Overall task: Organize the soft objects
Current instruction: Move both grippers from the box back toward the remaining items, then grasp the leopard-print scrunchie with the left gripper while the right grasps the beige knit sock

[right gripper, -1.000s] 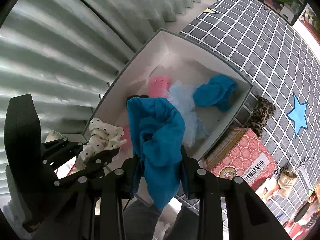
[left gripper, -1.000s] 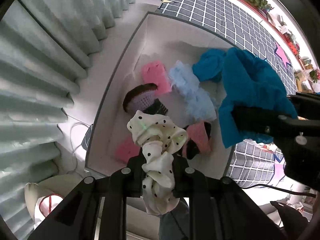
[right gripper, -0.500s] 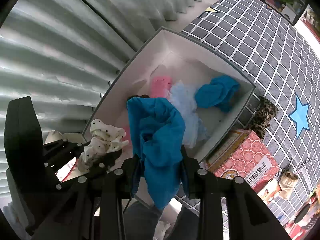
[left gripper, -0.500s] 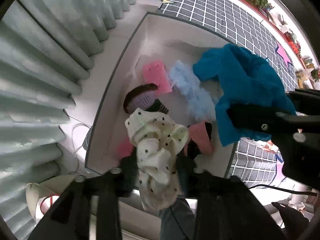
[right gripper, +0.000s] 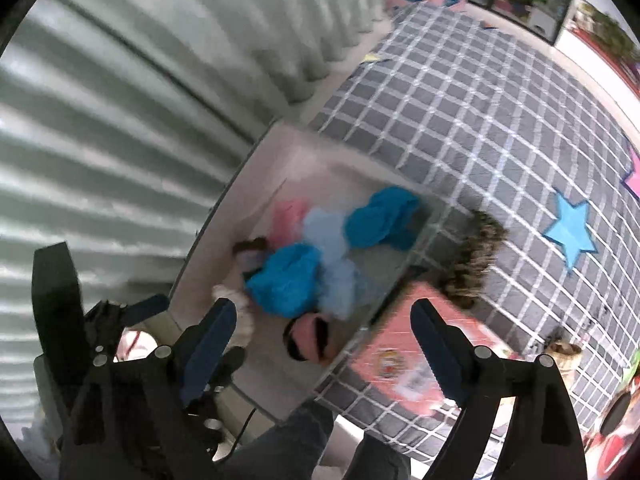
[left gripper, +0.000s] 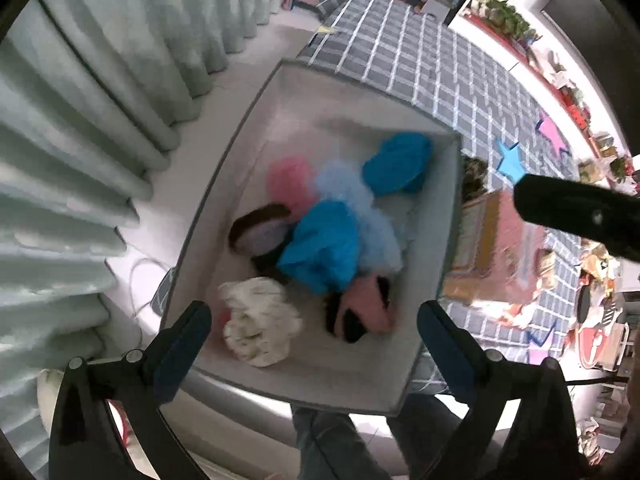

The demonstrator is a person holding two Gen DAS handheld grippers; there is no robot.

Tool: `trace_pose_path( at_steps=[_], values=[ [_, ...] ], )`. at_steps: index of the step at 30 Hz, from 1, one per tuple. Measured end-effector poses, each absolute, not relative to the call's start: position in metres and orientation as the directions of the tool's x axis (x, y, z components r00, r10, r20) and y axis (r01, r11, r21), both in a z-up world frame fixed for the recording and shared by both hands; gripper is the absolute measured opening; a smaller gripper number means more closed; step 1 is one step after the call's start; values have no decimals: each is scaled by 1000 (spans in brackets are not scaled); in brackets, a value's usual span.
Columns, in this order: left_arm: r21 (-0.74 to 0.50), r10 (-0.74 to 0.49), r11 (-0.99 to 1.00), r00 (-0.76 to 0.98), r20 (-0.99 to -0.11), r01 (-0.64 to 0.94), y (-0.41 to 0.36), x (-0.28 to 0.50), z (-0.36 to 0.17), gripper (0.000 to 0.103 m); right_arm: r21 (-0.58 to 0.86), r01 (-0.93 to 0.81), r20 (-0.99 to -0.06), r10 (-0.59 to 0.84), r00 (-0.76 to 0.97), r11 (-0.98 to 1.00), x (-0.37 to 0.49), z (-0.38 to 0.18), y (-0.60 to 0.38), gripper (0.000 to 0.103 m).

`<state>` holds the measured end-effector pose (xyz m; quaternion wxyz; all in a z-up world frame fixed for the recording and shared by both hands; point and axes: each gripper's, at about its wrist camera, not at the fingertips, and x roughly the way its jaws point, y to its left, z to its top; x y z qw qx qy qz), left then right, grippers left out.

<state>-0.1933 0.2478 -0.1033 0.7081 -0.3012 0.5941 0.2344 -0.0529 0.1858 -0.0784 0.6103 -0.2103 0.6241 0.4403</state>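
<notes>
A grey storage box (left gripper: 248,92) (right gripper: 404,276) sits on the floor below both grippers and holds several soft items. A white polka-dot cloth (left gripper: 258,326) lies at its near left. A blue cloth (left gripper: 324,246) (right gripper: 286,282) lies in the middle on a light blue fluffy piece (left gripper: 362,208). Another blue cloth (left gripper: 400,162) (right gripper: 380,216) lies at the far end. A pink item (left gripper: 288,180) and a pink-and-black one (left gripper: 362,312) (right gripper: 308,336) also lie inside. My left gripper (left gripper: 314,326) is open and empty above the box. My right gripper (right gripper: 322,324) is open and empty above it too.
A leopard-print soft item (right gripper: 472,264) lies on the grey checked mat (right gripper: 480,120) just right of the box. A red carton (right gripper: 404,340) (left gripper: 500,248) stands beside the box's near right. Pale curtains (left gripper: 80,120) hang along the left.
Both grippers have opened. The polka-dot cloth dropped from the left one and the blue cloth from the right one into the box. Both views have pulled back, with motion blur.
</notes>
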Motion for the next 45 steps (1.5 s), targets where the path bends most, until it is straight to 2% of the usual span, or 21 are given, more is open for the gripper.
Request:
trace_pose_path(
  at_steps=[5, 9, 20, 24, 30, 36, 45],
  values=[
    [-167, -40, 755, 209, -977, -634, 238, -160, -84, 103, 290, -712, -946, 304, -112, 639, 1, -75, 138, 90],
    [-167, -47, 805, 220, -974, -569, 218, -123, -69, 103, 255, -607, -959, 276, -61, 753, 46, -90, 87, 90],
    [-119, -50, 882, 161, -986, -456, 175, -9, -64, 103, 163, -291, -985, 137, -107, 943, 113, -183, -70, 90],
    [-88, -63, 901, 73, -995, -424, 160, 46, -91, 103, 161, -242, -982, 130, -138, 957, 116, -208, -94, 90],
    [11, -53, 909, -141, -989, -416, 146, 110, -161, 103, 179, -259, -976, 137, -171, 949, 121, -235, -88, 90],
    [91, -48, 892, -291, -955, -443, 144, 125, -218, 103, 188, -285, -973, 137, -188, 940, 125, -256, -78, 90],
    [136, -85, 874, -422, -902, -467, 141, 124, -272, 103, 186, -306, -969, 122, -217, 934, 136, -291, -70, 90]
  ],
)
